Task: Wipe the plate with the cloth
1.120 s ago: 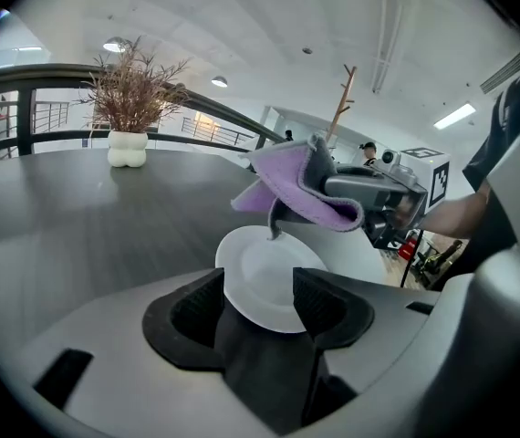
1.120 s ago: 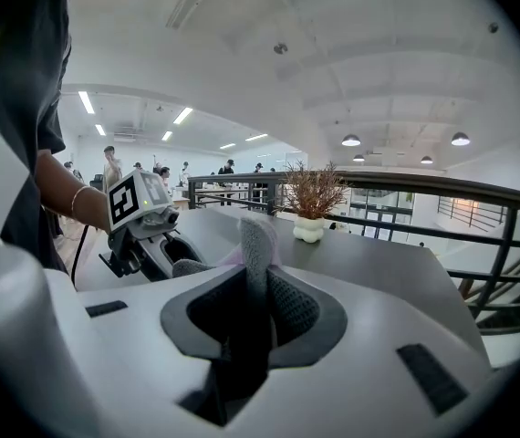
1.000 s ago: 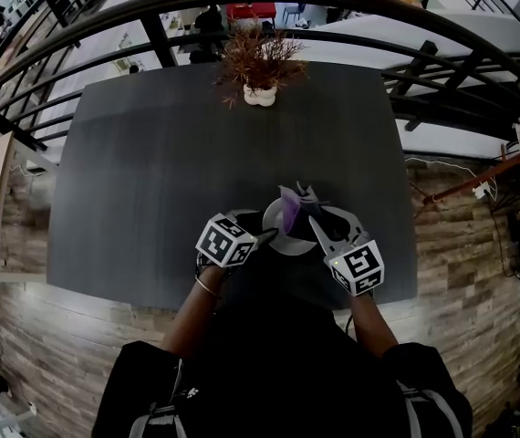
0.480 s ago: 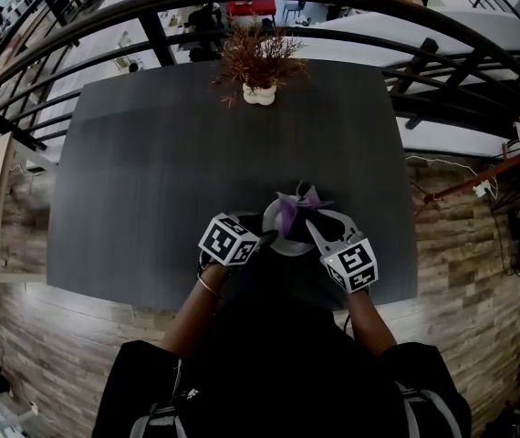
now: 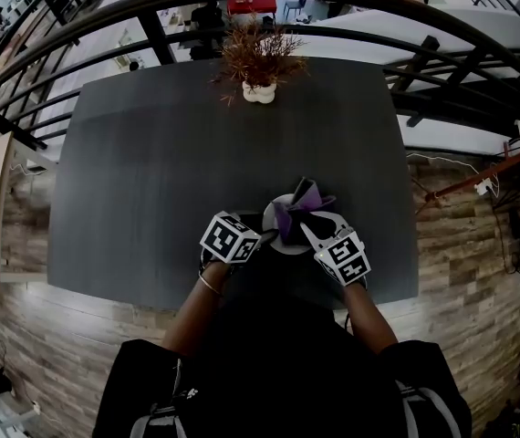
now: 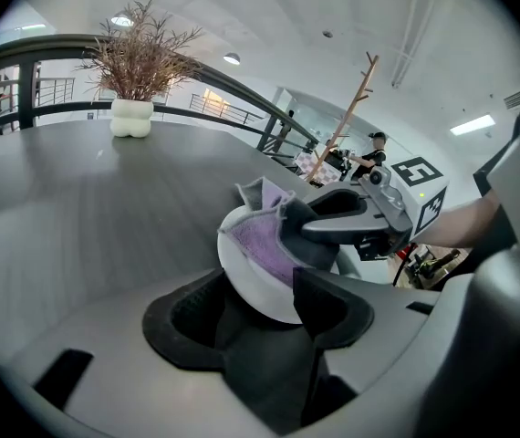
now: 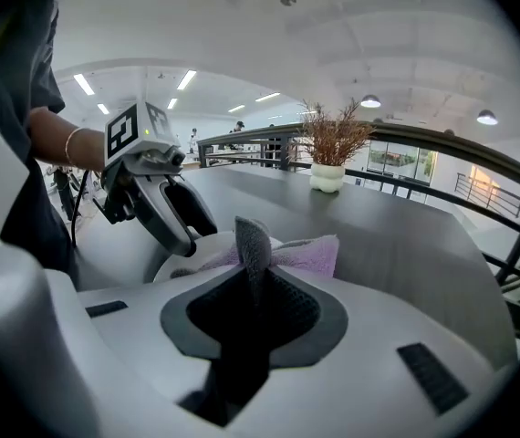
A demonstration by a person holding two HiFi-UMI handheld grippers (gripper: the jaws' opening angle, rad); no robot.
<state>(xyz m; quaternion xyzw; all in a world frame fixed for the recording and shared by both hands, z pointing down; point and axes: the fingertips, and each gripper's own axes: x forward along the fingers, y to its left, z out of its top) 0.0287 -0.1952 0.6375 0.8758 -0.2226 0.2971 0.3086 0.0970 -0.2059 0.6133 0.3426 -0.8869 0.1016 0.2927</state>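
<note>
Left gripper, lower centre-left: jaws are clamping the white plate's rim. The plate is sitting at the dark table's near edge, seemingly tilted. Purple cloth: lying across the plate. Right gripper, lower centre-right: jaws are pinching a cloth fold.

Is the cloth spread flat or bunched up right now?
Bunched up: the right tongs pinch the purple cloth, its folds standing above the plate.
</note>
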